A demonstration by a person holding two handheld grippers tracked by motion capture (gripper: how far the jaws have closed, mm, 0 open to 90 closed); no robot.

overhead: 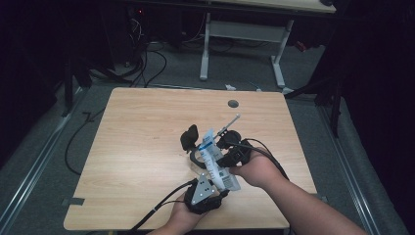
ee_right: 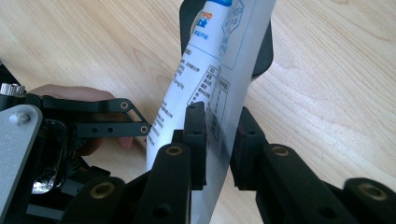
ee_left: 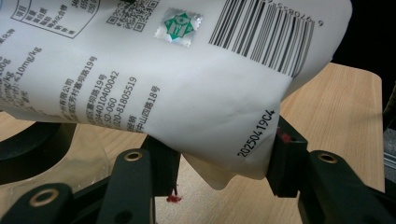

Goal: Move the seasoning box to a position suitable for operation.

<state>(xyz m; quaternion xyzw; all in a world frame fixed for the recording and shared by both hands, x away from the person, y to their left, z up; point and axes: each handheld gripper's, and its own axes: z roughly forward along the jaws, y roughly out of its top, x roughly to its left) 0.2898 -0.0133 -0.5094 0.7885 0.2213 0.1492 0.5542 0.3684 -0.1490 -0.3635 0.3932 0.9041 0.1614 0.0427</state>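
A white pouch (overhead: 214, 157) with a blue top and black print is held tilted above the table's middle front. My left gripper (overhead: 218, 188), with its grey plate, grips the pouch's lower end; in the left gripper view the barcoded pouch (ee_left: 187, 79) bulges between the jaws of the left gripper (ee_left: 222, 163), and both pads touch it. My right gripper (overhead: 226, 156) is at the pouch's right side. In the right gripper view the pouch (ee_right: 205, 79) runs edge-on between the jaws of the right gripper (ee_right: 219, 140), which are shut on it.
Black parts (overhead: 190, 139) and a thin metal rod (overhead: 230, 122) lie on the wooden table (overhead: 142, 147) just behind the pouch. A round cable hole (overhead: 233, 104) sits near the far edge. Cables trail off the front edge. A desk frame (overhead: 242, 34) stands beyond.
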